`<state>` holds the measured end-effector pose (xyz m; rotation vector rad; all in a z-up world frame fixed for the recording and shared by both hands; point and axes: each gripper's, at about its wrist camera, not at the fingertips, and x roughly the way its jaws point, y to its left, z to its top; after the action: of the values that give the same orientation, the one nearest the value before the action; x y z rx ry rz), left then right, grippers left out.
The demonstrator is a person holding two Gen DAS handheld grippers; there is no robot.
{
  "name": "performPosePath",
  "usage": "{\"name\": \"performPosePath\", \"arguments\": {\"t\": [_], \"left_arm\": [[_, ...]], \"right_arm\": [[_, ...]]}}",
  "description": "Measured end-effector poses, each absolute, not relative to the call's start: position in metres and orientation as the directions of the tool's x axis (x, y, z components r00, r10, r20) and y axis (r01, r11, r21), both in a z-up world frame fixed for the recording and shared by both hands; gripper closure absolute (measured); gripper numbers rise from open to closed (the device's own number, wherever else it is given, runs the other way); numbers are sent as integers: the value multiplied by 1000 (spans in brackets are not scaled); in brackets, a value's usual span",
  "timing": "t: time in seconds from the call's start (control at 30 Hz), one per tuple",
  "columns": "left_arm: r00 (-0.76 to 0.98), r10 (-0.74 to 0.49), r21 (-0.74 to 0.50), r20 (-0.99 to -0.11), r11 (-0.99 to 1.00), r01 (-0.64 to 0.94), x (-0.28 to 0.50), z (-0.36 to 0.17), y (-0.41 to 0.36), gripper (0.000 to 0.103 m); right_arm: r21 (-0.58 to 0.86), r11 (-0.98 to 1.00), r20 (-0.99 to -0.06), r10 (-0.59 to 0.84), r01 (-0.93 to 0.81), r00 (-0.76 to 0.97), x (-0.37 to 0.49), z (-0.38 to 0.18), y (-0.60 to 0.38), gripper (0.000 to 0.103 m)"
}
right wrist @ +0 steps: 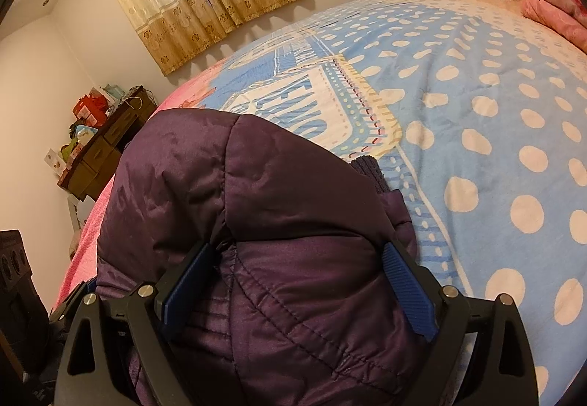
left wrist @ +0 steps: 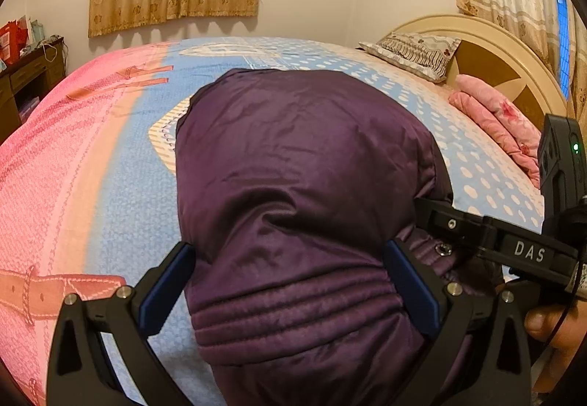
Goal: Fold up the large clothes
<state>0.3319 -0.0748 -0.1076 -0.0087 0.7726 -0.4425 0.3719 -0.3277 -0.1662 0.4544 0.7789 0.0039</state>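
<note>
Both tools, the left tool (left wrist: pixel 290 290) and the right tool (right wrist: pixel 297 286), sit spread wide around bulges of the purple jacket (left wrist: pixel 301 186) lying ahead of them on the bed (right wrist: pixel 477 112), so folding seems underway, and next each must close on fabric before lifting it over.
</note>
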Motion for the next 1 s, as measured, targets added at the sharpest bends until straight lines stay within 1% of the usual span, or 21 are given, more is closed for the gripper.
{"name": "performPosePath", "arguments": {"t": [0.13,0.2,0.23,0.3,0.33,0.37,0.4,0.47,0.53,0.63,0.77,0.87,1.0], "left_arm": [[590,-420,-220,-689,898,381,331,-103,-66,0],[568,-450,-264,-689,886,382,326,-98,-57,0],[557,-464,-283,-688,879,383,324,-97,-52,0],[546,-493,-322,-678,866,383,322,-96,-42,0],[539,-508,-343,-672,858,382,321,-97,-36,0],[528,-531,-374,-663,846,381,322,-100,-29,0],[517,-548,-401,-658,835,376,324,-103,-25,0],[473,-598,-482,-647,801,354,329,-114,-21,0],[428,-639,-546,-639,769,334,334,-123,-20,0],[398,-676,-592,-620,736,328,336,-131,-20,0],[389,-699,-610,-601,715,343,333,-134,-19,0],[359,-734,-655,-576,678,335,335,-141,-19,0],[324,-777,-714,-540,627,312,339,-149,-17,0]], "right_arm": [[394,908,-684,184,145,706,371,-163,-329,9],[348,929,-709,171,128,685,368,-152,-328,9],[292,950,-708,135,113,694,361,-138,-326,9],[201,975,-653,61,95,755,344,-116,-321,9],[147,984,-624,12,102,782,336,-107,-321,8],[119,988,-606,-6,98,795,332,-101,-324,6],[127,987,-617,5,93,787,333,-102,-326,3],[157,980,-681,20,118,732,343,-113,-333,3],[161,980,-707,29,121,706,349,-123,-337,3],[245,962,-703,90,121,706,348,-136,-349,3],[448,887,-687,261,113,678,350,-160,-370,3],[552,827,-666,363,103,652,354,-174,-379,3],[610,787,-644,428,88,634,358,-185,-379,3]]}}
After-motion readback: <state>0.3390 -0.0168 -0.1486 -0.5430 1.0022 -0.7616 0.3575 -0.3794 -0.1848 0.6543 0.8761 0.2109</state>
